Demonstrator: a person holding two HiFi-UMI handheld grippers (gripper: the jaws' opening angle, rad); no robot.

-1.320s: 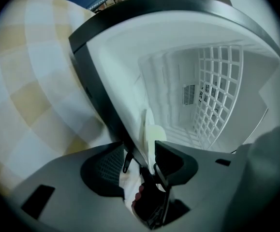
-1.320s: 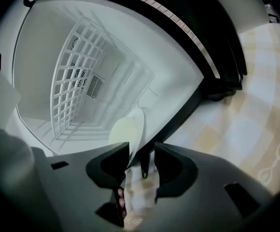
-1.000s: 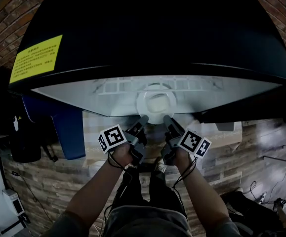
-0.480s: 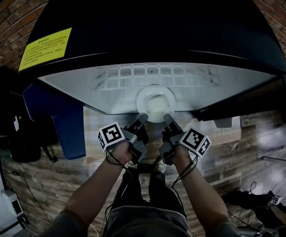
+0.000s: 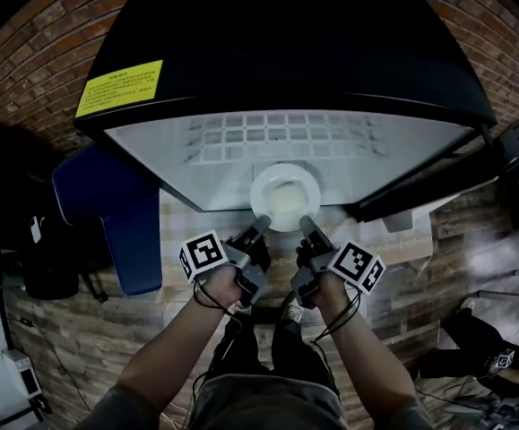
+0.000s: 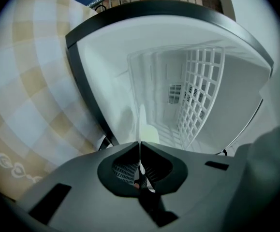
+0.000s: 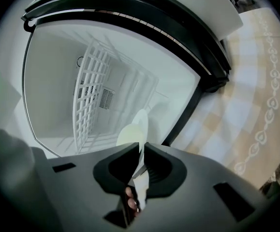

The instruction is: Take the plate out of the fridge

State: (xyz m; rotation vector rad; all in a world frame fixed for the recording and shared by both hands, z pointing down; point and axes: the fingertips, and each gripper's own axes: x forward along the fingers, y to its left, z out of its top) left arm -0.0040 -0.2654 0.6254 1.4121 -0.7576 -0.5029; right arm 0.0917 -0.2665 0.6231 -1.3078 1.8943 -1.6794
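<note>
The round white plate [image 5: 284, 195] lies flat at the front lip of the black fridge [image 5: 286, 52], dead ahead of me. My left claw [image 5: 261, 223] pinches its near rim left of centre. My right claw [image 5: 305, 223], its jaws just closed, pinches the rim right of centre, so the way out is straight back toward me.

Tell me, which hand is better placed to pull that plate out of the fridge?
Neither clearly. The left gripper and right gripper both have fingers shut on the plate's near rim, the right's having just been closing, side by side at the fridge opening. Probably both pull together.
</note>
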